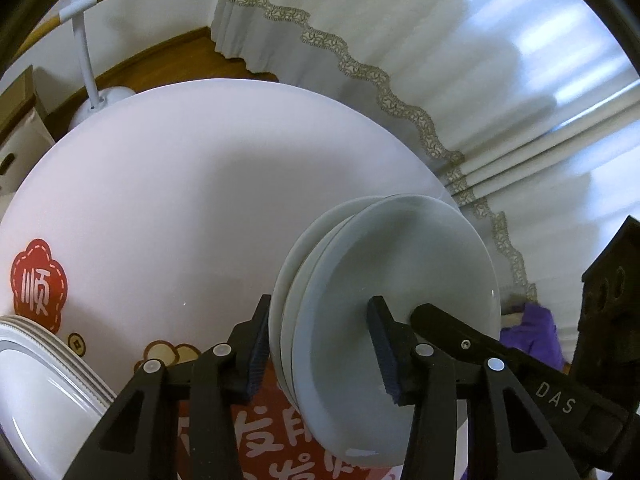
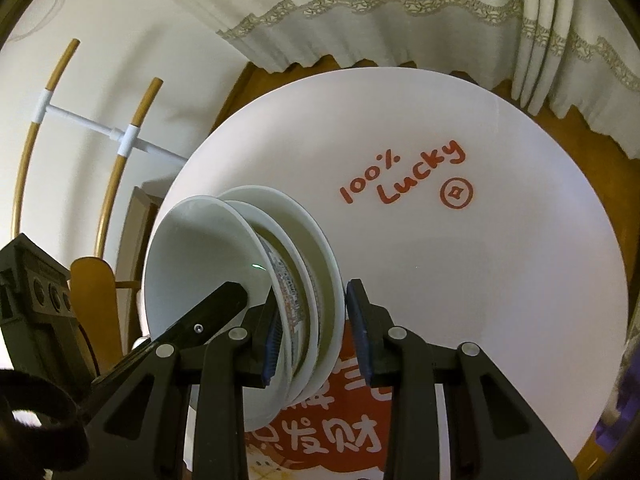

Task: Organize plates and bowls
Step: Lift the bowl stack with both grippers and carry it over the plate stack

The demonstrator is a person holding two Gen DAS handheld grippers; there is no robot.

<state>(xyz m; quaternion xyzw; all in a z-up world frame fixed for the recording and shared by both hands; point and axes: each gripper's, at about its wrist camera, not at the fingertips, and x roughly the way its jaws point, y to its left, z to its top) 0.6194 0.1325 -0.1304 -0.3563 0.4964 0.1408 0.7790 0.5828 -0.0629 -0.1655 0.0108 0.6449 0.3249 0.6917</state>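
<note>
In the left wrist view my left gripper (image 1: 320,340) is shut on a small stack of pale grey-white plates (image 1: 400,280), held on edge above the round white table (image 1: 160,200). My right gripper's finger (image 1: 460,332) reaches in beside the stack's right face. In the right wrist view my right gripper (image 2: 312,320) is shut on the rims of a stack of white bowls (image 2: 200,264), tilted on their side over the table (image 2: 480,280); the inner bowl has a patterned rim. My left gripper's finger (image 2: 208,308) pokes into the front bowl.
Another stack of white plates with grey rims (image 1: 36,380) sits at the table's left edge. Red printed mat (image 1: 260,432) lies under the grippers. A wooden chair (image 2: 120,152) stands left, curtains (image 1: 360,60) hang behind, cardboard boxes (image 1: 16,132) on the floor.
</note>
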